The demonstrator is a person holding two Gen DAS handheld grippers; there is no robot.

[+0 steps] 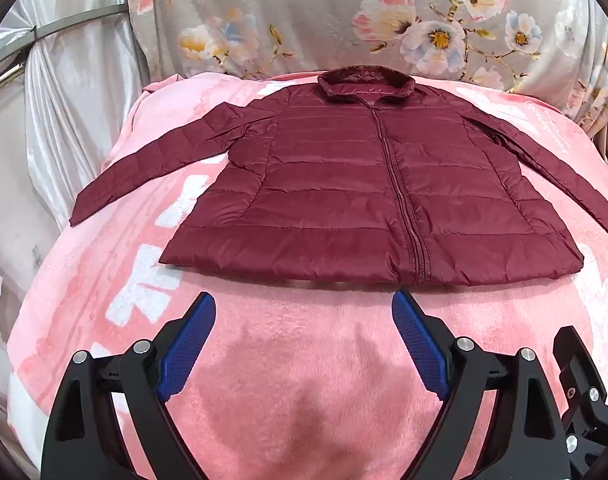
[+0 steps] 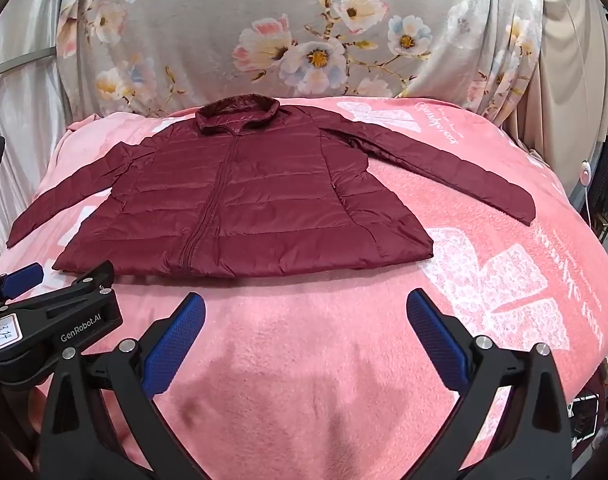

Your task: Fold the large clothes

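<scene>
While both my tools hang over the near edge of the bed, the jacket (image 1: pixel 368 196) lies flat and face up on the pink blanket (image 1: pixel 296 360) toward the far edge, zip closed, collar at the far side and hem toward me. Both sleeves are spread outward, one angling to the left edge of the bed, the other to the right edge. My left gripper (image 1: pixel 304 340) has its jaws spread wide with nothing between them, just short of the hem and not touching it. My right gripper (image 2: pixel 306 340) is the same: jaws spread, empty, near the hem but apart from it, with the left gripper's black body just beside it at the near left. Beyond the far edge hangs a grey flowered cloth (image 2: pixel 304 40), and pale curtains (image 1: pixel 64 100) fall along the left side
</scene>
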